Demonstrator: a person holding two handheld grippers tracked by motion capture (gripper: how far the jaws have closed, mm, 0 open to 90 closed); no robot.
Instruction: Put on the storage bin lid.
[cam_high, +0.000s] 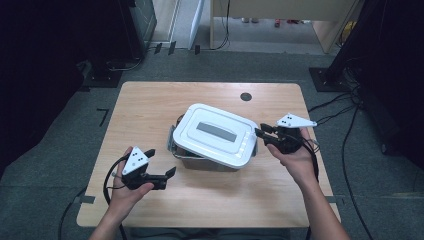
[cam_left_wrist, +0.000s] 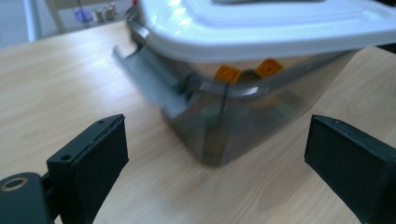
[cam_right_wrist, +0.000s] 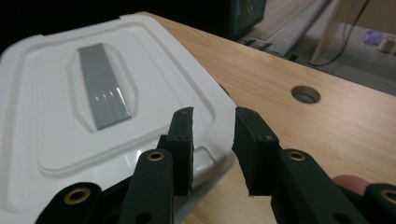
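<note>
While the white lid (cam_high: 216, 134) lies skewed on the smoky bin (cam_left_wrist: 233, 121) at mid-table, the right gripper (cam_right_wrist: 212, 140) straddles its near edge, jaws narrowed but a gap visible, apparently to pinch and lift. Left gripper (cam_high: 165, 175) hangs spread wide, off the bin's corner. Orange bricks (cam_left_wrist: 227, 73) inside. Table grommet hole (cam_high: 245, 96) well clear; nothing obstructs.

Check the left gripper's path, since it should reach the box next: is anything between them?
Nothing visible. Bare table lies between the open left gripper and the box.
</note>
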